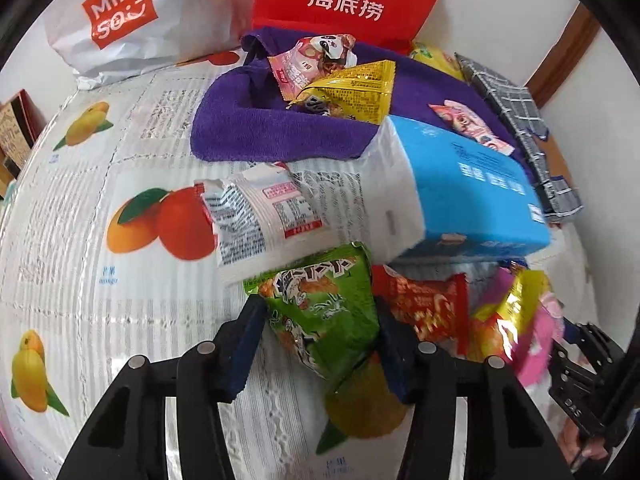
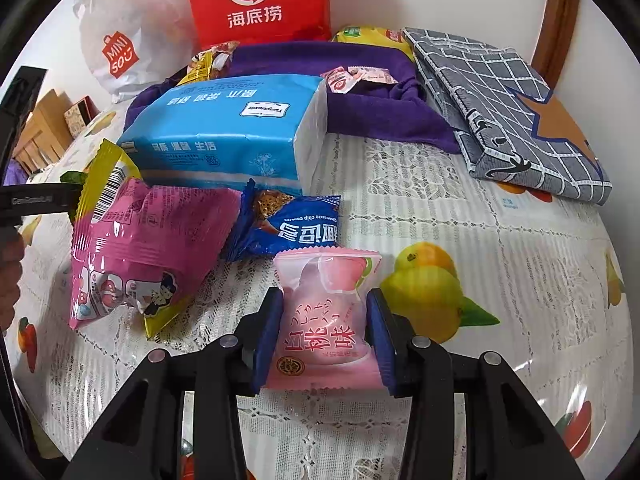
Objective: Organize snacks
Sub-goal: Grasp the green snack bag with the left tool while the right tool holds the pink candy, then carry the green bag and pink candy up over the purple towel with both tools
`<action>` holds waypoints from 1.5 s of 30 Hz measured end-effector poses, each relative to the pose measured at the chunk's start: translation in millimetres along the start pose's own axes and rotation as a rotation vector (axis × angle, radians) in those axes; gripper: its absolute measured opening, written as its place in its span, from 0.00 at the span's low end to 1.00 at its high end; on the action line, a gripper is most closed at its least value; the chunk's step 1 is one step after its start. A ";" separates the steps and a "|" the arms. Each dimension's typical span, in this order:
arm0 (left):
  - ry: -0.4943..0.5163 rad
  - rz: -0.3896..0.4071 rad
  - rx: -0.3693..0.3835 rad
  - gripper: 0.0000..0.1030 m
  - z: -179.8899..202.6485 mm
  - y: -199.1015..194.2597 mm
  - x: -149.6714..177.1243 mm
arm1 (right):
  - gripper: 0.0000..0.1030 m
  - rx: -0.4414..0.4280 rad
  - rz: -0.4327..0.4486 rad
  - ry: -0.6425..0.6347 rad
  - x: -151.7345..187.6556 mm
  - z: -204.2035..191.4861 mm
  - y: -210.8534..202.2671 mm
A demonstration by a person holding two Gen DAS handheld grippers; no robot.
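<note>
My left gripper (image 1: 320, 320) is shut on a green snack packet (image 1: 324, 312) just above the tablecloth. A white packet (image 1: 264, 220) lies in front of it, a red packet (image 1: 424, 308) to its right. My right gripper (image 2: 325, 332) is shut on a pale pink peach packet (image 2: 326, 316). A blue cookie packet (image 2: 292, 228) and a magenta-and-yellow packet (image 2: 136, 248) lie just beyond. Several packets, among them a yellow one (image 1: 356, 88), rest on the purple towel (image 1: 256, 128). The other gripper shows at the right edge of the left view (image 1: 580, 380).
A blue tissue pack (image 2: 224, 132) sits mid-table against the towel. A folded grey checked cloth (image 2: 500, 104) lies at the right. A red Haidilao bag (image 2: 256, 0) and a white Miniso bag (image 1: 120, 16) stand against the back wall. The fruit-print tablecloth (image 1: 80, 260) covers the table.
</note>
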State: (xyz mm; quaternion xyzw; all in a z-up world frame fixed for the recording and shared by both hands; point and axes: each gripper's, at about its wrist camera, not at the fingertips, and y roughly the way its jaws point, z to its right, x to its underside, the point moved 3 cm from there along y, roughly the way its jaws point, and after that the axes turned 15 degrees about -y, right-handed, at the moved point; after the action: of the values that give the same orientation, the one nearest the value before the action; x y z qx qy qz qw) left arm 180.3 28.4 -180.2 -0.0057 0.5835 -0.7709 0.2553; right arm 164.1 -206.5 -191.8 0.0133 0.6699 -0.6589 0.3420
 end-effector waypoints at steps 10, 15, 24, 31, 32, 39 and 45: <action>-0.006 0.003 0.083 0.47 -2.1 -31.6 25.5 | 0.40 0.002 0.042 0.031 6.0 0.2 -28.7; 0.007 0.042 0.123 0.47 8.0 -56.1 27.5 | 0.40 0.025 0.068 0.059 1.8 3.8 -47.3; 0.069 0.091 0.200 0.47 42.1 -89.6 25.0 | 0.40 0.071 0.165 0.037 -24.3 -1.8 -89.4; 0.110 0.131 0.234 0.47 65.8 -108.5 17.1 | 0.40 0.076 0.206 0.035 -45.0 2.3 -106.1; 0.112 0.134 0.238 0.47 68.5 -110.1 15.8 | 0.40 0.081 0.213 0.037 -48.8 3.1 -107.8; 0.138 0.170 0.239 0.47 86.9 -122.4 1.0 | 0.40 0.065 0.252 0.028 -72.2 0.2 -110.5; 0.149 0.197 0.249 0.47 97.1 -127.2 -17.5 | 0.40 0.062 0.265 0.026 -95.5 5.2 -108.8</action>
State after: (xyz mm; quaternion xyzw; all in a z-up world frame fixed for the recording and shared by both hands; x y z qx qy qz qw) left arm 176.0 -27.7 -29.4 0.1403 0.4987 -0.8067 0.2843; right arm 188.5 -184.1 -50.8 0.1208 0.6458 -0.6281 0.4170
